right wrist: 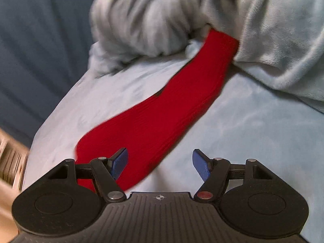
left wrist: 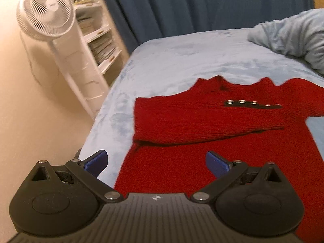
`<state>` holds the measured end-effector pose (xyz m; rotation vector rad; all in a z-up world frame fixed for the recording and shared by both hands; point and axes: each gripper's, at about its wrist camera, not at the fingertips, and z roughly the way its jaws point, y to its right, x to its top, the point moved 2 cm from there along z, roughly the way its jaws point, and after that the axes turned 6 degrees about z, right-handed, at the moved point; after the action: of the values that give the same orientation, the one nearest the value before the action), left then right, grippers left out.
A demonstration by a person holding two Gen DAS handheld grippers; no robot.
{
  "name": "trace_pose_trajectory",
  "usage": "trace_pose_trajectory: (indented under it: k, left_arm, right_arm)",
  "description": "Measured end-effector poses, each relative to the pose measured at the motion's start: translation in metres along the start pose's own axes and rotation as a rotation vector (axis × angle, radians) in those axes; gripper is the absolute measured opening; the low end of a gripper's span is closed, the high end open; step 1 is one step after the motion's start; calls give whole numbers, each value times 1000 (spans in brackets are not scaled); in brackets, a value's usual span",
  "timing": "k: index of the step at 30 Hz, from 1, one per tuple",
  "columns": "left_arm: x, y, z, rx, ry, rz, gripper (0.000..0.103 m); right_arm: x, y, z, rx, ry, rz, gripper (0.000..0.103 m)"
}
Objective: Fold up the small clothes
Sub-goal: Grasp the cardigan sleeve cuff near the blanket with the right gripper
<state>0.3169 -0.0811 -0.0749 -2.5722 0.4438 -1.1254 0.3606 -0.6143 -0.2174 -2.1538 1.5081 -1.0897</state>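
Observation:
A red knit sweater (left wrist: 212,125) lies spread on the pale blue bed (left wrist: 172,60), collar at the far side, a row of metal snaps (left wrist: 249,102) along one shoulder. Its left sleeve is folded across the chest. My left gripper (left wrist: 157,163) hovers open over the sweater's lower left part, nothing between its blue pads. In the right wrist view the other red sleeve (right wrist: 172,105) stretches out toward a bunched blanket (right wrist: 222,24), its cuff tucked against the folds. My right gripper (right wrist: 160,165) is open above the near end of that sleeve, holding nothing.
A white pedestal fan (left wrist: 50,14) and white shelves with papers (left wrist: 99,32) stand left of the bed. A dark blue curtain (left wrist: 202,4) hangs behind. The bunched pale blue blanket (left wrist: 293,36) rises at the far right of the bed. The bed's left edge runs close to the sweater.

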Motion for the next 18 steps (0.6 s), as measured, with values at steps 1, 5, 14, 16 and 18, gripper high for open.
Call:
trace_pose_trajectory:
  k: [1,5,14,16,18]
  left_arm:
    - [0,-4,3,9,-10,-4,103]
    - [-2,-10,11,33,-27,2,103]
    - [-10,-27,22,101,-56,19,103]
    - [-12,-40,24,118,-54,1,103]
    - [-15,-53,30,135,-75,-30,103]
  right_arm:
    - [6,4,8,0,-3,42,72]
    - [18,3,35,-37,17,36,73]
    - [33,-26,59,36,51,3,14]
    - [33,-25,46,50,83,21,14]
    - [32,-23,45,-18,76,29,14]
